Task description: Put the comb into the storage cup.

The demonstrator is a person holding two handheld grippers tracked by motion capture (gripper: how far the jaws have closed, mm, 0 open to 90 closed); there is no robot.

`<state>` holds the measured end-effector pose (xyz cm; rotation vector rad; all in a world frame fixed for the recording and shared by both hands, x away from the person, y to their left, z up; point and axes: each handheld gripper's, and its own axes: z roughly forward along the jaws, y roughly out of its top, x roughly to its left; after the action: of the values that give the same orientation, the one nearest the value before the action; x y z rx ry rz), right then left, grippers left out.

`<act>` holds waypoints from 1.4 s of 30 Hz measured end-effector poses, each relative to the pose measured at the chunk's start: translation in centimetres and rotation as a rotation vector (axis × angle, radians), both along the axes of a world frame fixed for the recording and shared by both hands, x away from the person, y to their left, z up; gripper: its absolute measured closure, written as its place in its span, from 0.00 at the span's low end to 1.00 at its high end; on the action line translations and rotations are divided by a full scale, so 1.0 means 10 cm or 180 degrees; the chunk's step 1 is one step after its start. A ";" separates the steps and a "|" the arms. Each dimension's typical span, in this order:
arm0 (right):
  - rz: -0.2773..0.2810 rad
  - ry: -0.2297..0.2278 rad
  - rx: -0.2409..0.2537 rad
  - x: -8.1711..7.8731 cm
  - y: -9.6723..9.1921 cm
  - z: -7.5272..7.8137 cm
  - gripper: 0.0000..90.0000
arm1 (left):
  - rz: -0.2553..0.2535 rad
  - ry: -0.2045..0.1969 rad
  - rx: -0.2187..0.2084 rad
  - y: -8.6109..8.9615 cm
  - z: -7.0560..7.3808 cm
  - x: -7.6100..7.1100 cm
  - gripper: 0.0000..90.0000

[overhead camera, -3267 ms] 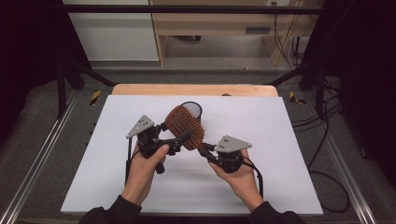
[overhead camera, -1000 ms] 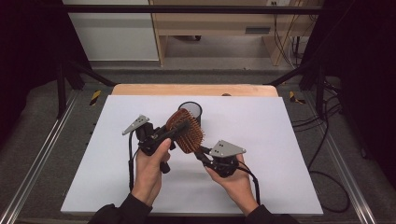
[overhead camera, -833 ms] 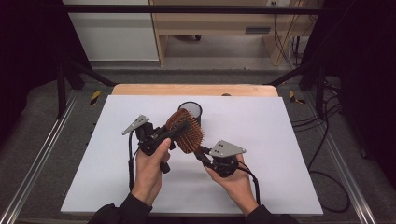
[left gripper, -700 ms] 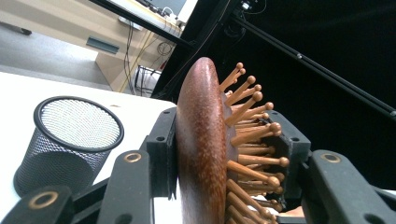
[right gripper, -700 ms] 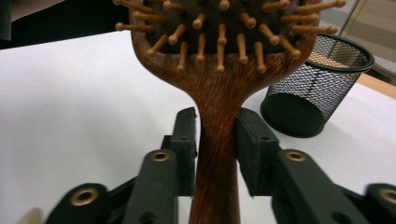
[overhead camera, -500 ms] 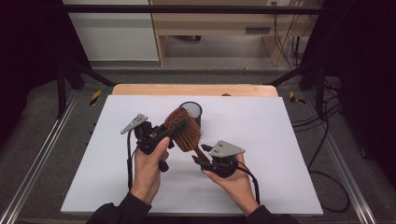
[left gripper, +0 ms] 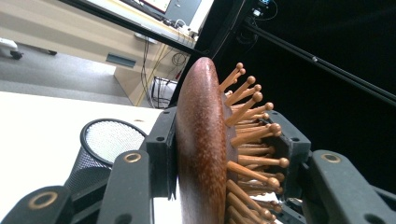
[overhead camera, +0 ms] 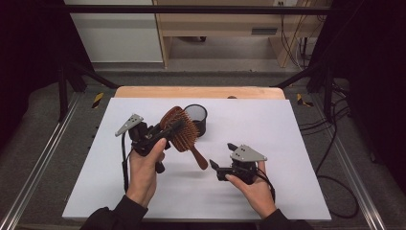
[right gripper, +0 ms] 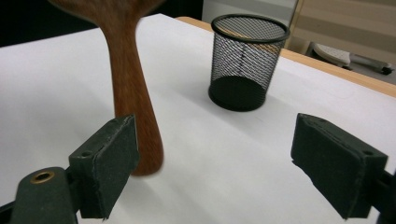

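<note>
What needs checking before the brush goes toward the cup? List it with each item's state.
1. Left gripper clamped on the hairbrush head, one pad on the back, one on the bristle side: ok.
2. Right gripper off the brush: ok; its jaws have just been opening, nothing between them, the handle beyond its left pad.
3. Mesh cup upright on the white mat: ok.
4. Cup empty: cannot tell, something thin may lie inside.
5. Handle end free, pointing down toward the mat: ok.

White table (overhead camera: 287, 143) — mesh cup (overhead camera: 197, 119)
</note>
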<state>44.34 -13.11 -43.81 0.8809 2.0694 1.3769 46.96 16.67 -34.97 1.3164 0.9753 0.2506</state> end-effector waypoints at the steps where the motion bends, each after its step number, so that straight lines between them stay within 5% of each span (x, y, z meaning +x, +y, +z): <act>1: 0.0000 -0.0008 0.0005 -0.02 -0.03 0.00 0.15 | 0.0001 -0.0008 -0.0004 0.01 0.01 0.00 0.58; 6: 0.0029 -0.0050 0.0054 -0.09 -0.28 0.02 0.11 | 0.0014 -0.0036 -0.0011 0.04 0.07 0.00 0.58; 11: -0.0071 0.0118 0.0105 -0.06 -0.52 -0.04 0.11 | 0.0026 -0.0077 0.0019 0.05 0.15 0.02 0.58; 23: -0.0221 0.0129 0.0345 -0.20 -0.84 -0.02 0.05 | 0.0058 -0.0198 0.0056 0.07 0.40 0.10 0.58; 42: -0.0151 0.0134 0.0320 -0.18 -0.81 -0.06 0.04 | 0.0073 -0.0192 0.0157 0.02 0.47 0.23 0.58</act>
<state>42.53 -21.25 -44.37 1.0020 2.0116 1.4596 49.23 16.86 -30.28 1.3357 0.9390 0.3320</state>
